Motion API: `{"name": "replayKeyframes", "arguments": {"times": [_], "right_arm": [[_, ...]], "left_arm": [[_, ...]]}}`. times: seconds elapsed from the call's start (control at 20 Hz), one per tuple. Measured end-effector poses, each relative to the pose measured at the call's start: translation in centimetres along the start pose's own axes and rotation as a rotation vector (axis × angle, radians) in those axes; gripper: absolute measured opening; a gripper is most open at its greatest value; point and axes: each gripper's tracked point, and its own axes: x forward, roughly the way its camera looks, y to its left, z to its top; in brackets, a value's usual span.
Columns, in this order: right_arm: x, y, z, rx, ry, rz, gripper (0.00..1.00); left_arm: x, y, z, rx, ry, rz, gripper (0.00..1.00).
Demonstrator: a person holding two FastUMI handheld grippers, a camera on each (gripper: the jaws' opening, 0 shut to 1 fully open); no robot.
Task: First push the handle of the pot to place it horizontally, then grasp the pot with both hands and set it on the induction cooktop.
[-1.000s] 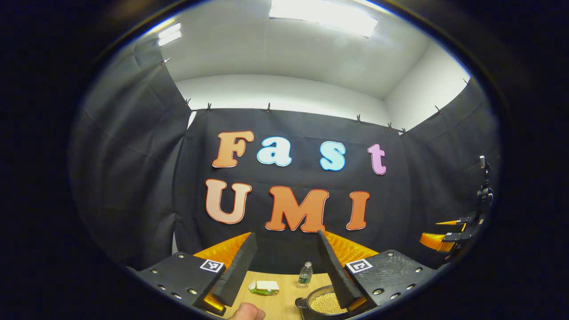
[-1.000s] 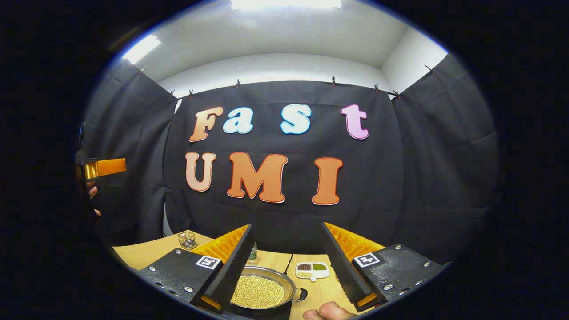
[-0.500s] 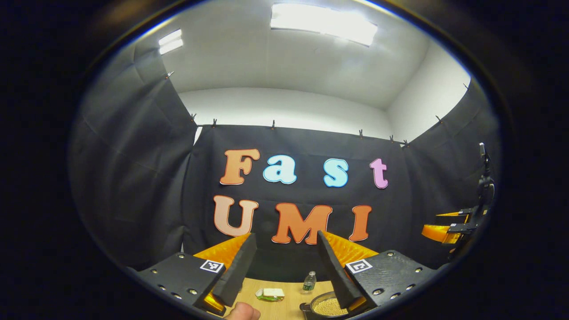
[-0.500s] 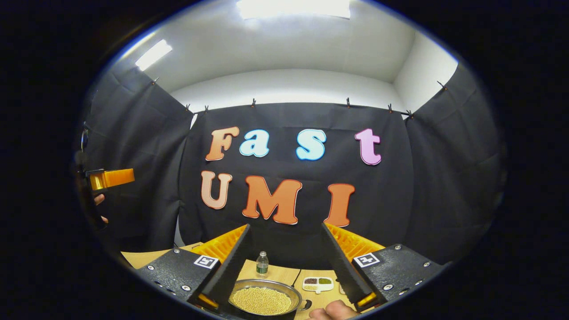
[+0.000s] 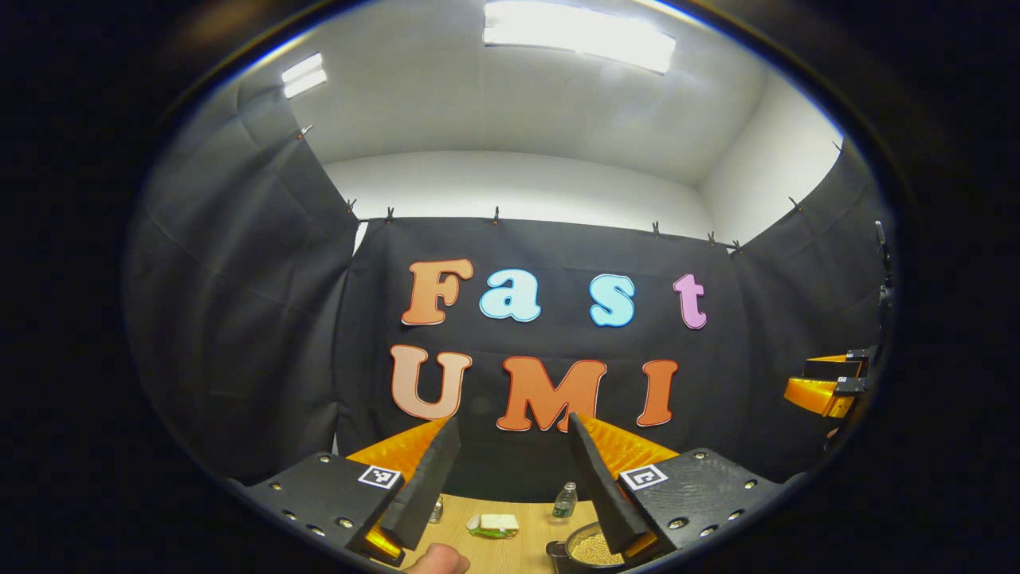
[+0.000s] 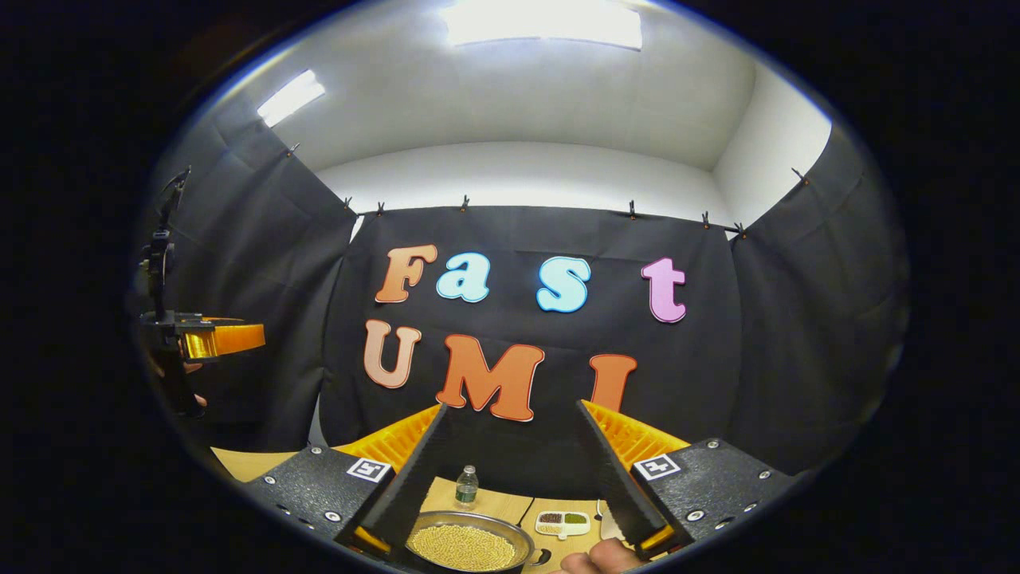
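Steel pot [image 6: 466,544], full of pale grains, sits low between our right gripper [image 6: 514,470] fingers, on a dark surface that we judge to be the cooktop; in the left gripper view it lies at the bottom right. Over the last second both cameras have tilted up and the pot has sunk toward the edge of each view, so we read this as pulling away after the placement. Both the right and left gripper [image 5: 510,478] stand wide open, holding nothing. Beyond lie a bottle [image 6: 466,485] and a snack tray [image 6: 562,521] on the wooden table [image 5: 526,542].

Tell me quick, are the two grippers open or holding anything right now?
Left gripper: jaws open, holding nothing.
Right gripper: jaws open, holding nothing, raised above the round metal pot of yellow beans.
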Motion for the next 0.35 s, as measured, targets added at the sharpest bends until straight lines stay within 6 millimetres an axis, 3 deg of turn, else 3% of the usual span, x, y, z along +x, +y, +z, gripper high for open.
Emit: {"name": "replayKeyframes", "arguments": {"times": [0.35], "right_arm": [[1.3,-2.2,-0.8,0.025,0.010,-0.026,0.95]], "left_arm": [[0.8,0.0,-0.4,0.019,-0.006,0.019,0.84]]}}
